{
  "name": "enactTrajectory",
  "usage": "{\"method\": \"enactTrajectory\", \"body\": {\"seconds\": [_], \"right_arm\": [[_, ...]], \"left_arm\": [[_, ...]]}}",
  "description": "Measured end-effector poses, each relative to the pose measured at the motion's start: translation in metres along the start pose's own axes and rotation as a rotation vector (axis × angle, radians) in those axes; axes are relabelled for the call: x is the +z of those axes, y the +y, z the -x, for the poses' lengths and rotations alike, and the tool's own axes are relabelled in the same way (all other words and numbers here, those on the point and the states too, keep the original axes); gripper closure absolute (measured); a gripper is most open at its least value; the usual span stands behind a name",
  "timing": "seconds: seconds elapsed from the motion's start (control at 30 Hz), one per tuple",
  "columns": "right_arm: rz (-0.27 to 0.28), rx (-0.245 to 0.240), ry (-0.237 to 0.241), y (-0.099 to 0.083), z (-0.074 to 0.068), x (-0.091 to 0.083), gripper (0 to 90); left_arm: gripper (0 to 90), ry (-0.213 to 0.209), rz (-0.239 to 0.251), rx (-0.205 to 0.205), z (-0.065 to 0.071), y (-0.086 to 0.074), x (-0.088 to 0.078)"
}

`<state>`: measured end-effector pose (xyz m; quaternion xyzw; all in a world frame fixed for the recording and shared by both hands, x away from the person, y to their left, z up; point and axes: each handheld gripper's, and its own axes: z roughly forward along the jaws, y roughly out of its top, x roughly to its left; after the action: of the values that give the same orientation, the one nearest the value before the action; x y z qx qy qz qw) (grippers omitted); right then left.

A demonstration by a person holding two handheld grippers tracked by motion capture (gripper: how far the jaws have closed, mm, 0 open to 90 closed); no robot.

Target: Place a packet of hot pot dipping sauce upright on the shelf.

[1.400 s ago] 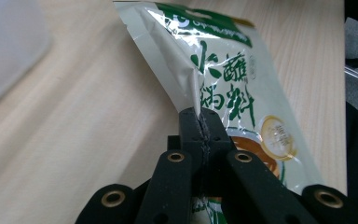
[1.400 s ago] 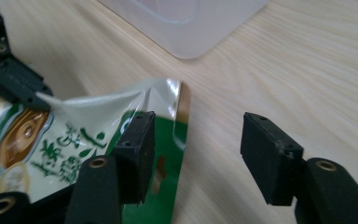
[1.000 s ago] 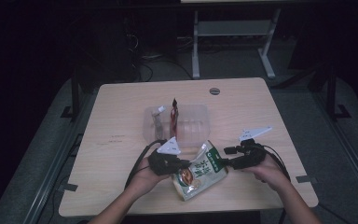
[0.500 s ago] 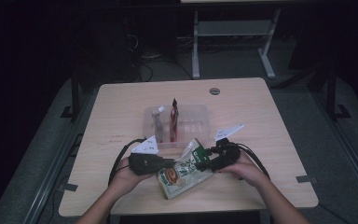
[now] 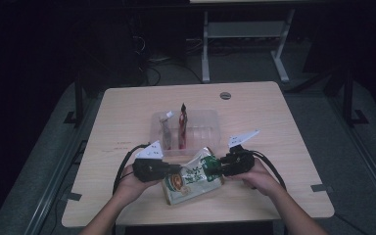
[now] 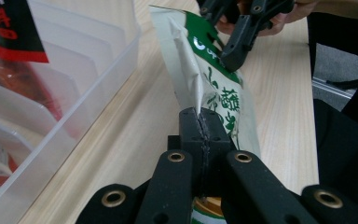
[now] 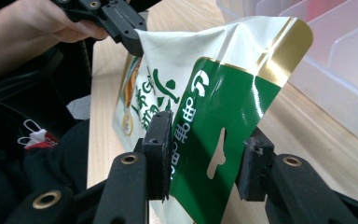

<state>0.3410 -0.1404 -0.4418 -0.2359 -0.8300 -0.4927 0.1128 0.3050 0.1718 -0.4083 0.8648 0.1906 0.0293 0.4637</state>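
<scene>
Your left gripper (image 5: 176, 170) has its jaws pinched shut on one edge of the green pouch (image 5: 192, 177), which sits near the table's (image 5: 284, 122) front edge. Your right gripper (image 5: 214, 169) has just been closing, its jaws astride the pouch's green top, pads not yet pressing. Just behind stands a clear bin (image 5: 210, 128) holding a red packet (image 5: 182, 125), close against the pouch's far side.

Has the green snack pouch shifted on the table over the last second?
Yes. Against the clear divided bin, the green snack pouch has slid toward the table's left side and slightly nearer the person, carried between the left gripper and right gripper.
</scene>
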Motion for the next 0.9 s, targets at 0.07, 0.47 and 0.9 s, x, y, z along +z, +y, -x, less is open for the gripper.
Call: {"method": "enactTrajectory", "body": {"seconds": [0.07, 0.47, 0.9], "right_arm": [[0.002, 0.018, 0.013, -0.0008, 0.0006, 0.0004, 59.4], [0.012, 0.021, 0.060, -0.0005, 0.0001, 0.0031, 70.6], [-0.004, 0.001, 0.088, 0.0004, -0.0032, 0.0039, 90.0]], "left_arm": [[90.0, -0.005, 0.005, -0.004, -0.0005, 0.0000, 0.0004], [90.0, -0.018, 0.020, 0.015, 0.0006, 0.0037, 0.0031], [89.4, -0.002, 0.014, -0.002, -0.0039, 0.0005, 0.0055]]}}
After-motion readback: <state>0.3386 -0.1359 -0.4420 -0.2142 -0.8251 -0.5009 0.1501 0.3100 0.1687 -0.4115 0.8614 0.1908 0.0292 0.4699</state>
